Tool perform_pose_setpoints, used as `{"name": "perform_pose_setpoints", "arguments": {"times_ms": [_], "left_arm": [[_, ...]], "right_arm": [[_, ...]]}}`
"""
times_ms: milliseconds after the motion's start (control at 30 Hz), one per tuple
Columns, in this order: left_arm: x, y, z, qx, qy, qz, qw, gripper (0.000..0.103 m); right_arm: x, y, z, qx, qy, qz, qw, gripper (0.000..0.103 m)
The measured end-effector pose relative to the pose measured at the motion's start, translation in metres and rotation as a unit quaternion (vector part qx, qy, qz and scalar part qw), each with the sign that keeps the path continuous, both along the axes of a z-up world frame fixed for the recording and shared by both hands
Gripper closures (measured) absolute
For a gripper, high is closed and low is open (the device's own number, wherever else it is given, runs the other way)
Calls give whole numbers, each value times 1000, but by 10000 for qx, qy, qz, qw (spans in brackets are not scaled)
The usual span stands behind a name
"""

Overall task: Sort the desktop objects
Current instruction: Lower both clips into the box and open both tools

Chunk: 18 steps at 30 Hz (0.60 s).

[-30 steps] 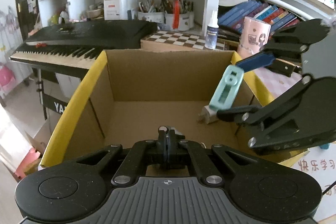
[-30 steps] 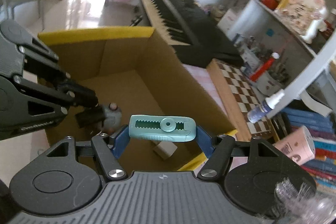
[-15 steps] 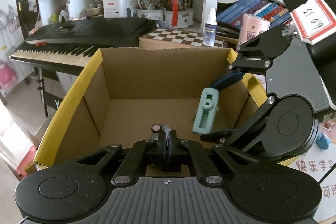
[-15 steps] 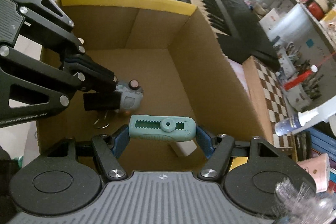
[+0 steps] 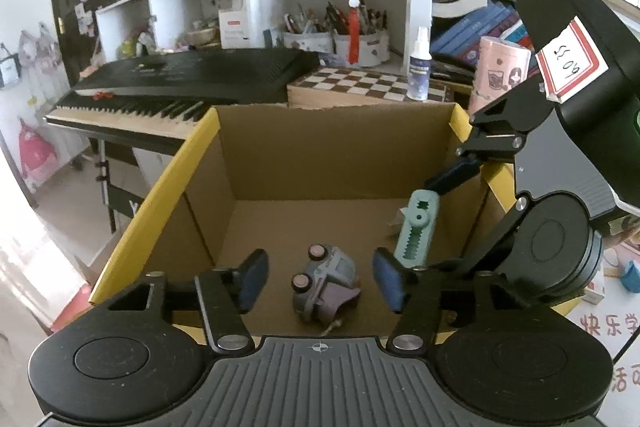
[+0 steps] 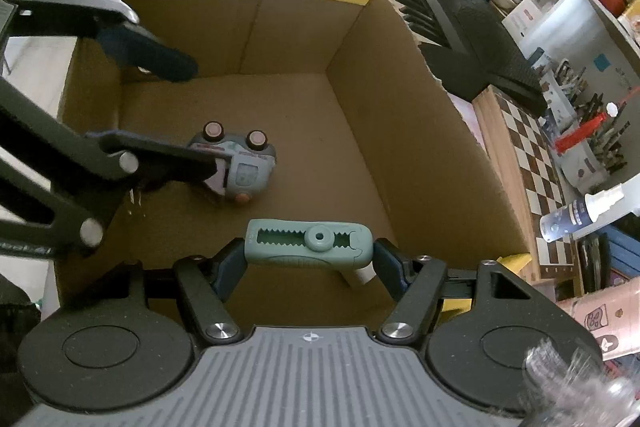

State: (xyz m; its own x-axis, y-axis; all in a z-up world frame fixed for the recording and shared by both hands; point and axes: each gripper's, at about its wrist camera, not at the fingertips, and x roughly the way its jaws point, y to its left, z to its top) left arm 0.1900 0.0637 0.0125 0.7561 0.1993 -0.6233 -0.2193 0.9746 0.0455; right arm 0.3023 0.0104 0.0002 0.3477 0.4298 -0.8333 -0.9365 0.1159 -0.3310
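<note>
A cardboard box (image 5: 200,163) with yellow-taped rims stands open below both grippers; it also shows in the right wrist view (image 6: 400,131). A small grey toy car (image 5: 326,285) lies on its side on the box floor, wheels up; the right wrist view shows it too (image 6: 240,167). My left gripper (image 5: 320,281) is open and empty just above the car. My right gripper (image 6: 310,259) is shut on a teal toothed plastic tool (image 6: 310,243) and holds it inside the box near the right wall; the tool also shows in the left wrist view (image 5: 416,231).
A black keyboard (image 5: 180,83) stands behind the box at the left. A chessboard (image 5: 368,87), a spray bottle (image 5: 418,67), a pink cup (image 5: 500,75) and pen pots sit behind it, below shelves of books. A small white item (image 6: 356,277) lies on the box floor.
My left gripper has opened and the toy car it held now lies on the box floor. My right gripper has moved lower into the box with the teal tool.
</note>
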Motion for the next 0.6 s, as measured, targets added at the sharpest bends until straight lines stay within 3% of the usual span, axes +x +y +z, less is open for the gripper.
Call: {"name": "perform_pose_setpoints", "arguments": {"times_ms": [200, 600], "left_arm": [[-4, -4, 3, 125, -135, 116, 9998, 25], [-21, -1, 15, 98, -455, 72, 9989, 23]], "right_arm": [[-1, -4, 2, 148, -99, -95, 9998, 36], [-16, -37, 43, 1005, -194, -1012, 9896, 35]]}}
